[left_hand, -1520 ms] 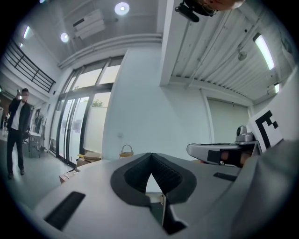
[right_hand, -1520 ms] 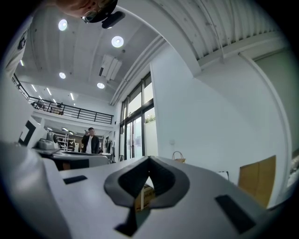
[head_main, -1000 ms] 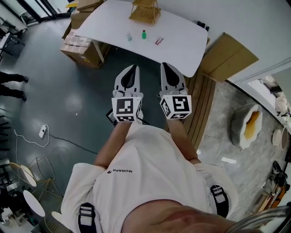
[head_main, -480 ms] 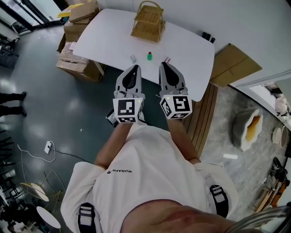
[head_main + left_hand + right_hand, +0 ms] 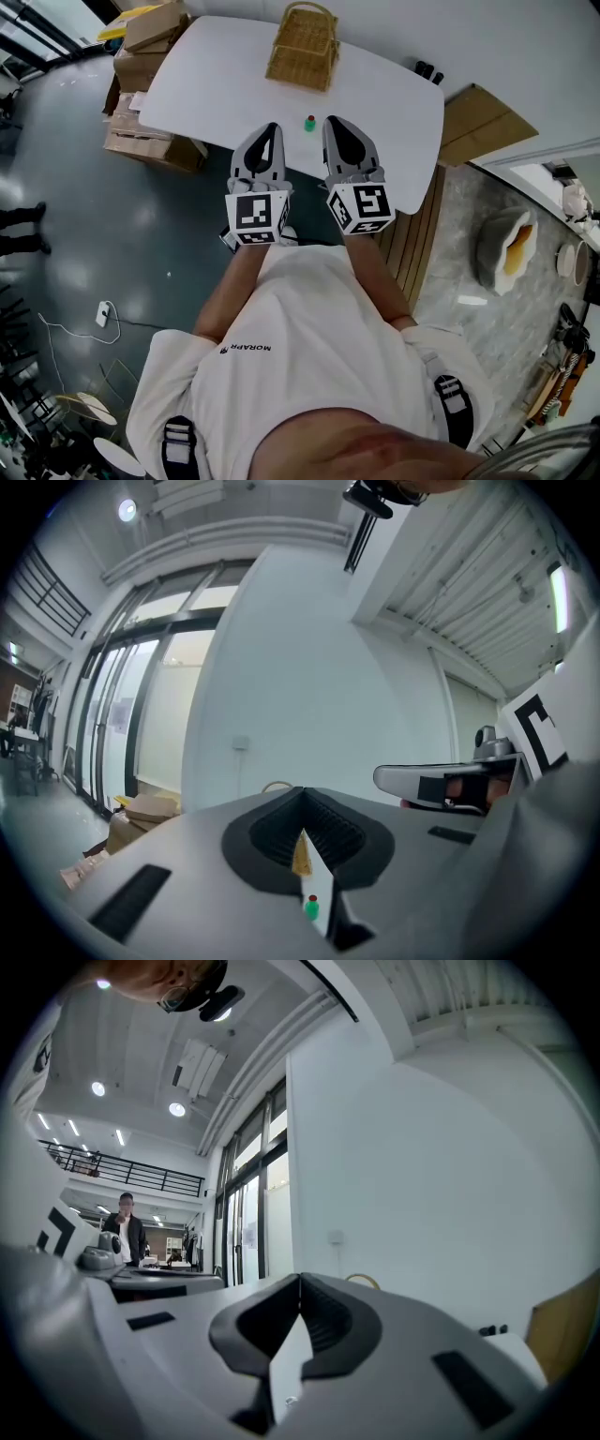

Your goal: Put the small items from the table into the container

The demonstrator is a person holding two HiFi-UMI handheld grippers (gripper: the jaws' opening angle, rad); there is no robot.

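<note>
One basket [image 5: 302, 45], seemingly one green bottle [image 5: 309, 122]

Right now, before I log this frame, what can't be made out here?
- Head view: table beneath left gripper and right gripper, hidden by them.
- Head view: basket's inside, too small.
- Head view: dark things by table's corner, too small to name.
- Left gripper view: own jaws block the table, except the green bottle.

Brown cardboard boxes [image 5: 145, 145] stacked up left, flat brown cardboard sheet [image 5: 483, 122] right, white power strip [image 5: 103, 312] on the glossy grey floor [image 5: 131, 234].
</note>
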